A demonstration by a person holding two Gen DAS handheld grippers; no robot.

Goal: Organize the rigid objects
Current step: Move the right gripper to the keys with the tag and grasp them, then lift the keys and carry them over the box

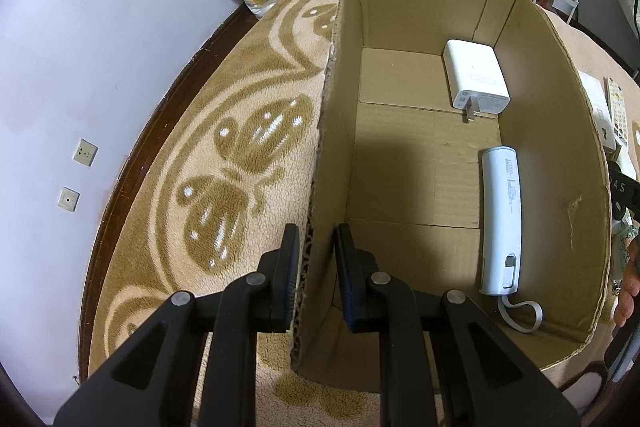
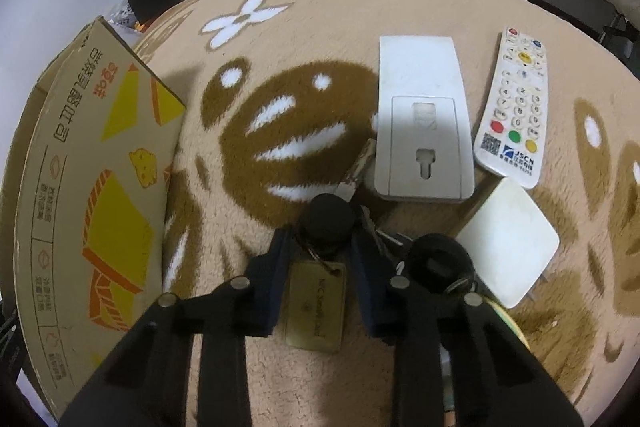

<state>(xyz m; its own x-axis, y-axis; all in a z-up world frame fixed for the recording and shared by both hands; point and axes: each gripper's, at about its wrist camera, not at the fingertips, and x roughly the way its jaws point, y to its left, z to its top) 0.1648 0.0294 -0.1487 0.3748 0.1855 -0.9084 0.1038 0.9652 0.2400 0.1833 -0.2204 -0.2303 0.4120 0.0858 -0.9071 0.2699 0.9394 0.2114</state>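
Our left claw [image 1: 316, 267] straddles the near wall of the cardboard box [image 1: 332, 131]; a small gap shows beside the inner finger, so we cannot tell if it pinches the wall. We think it is there to keep the box steady. Inside the box, a white charger [image 1: 474, 81] lies at 12 o'clock and a white power bank [image 1: 502, 219] lies along the wall at 3 o'clock, with "10000" printed on it.

Our right claw [image 2: 322, 239] is clenched around a black key fob [image 2: 328, 221] on the blanket [image 2: 328, 11], we think to lift it. A gold tag [image 2: 316, 307] hangs from it. At 1 o'clock lies a white remote [image 2: 514, 107] marked "JSCN", beside a white flat case [image 2: 422, 115].
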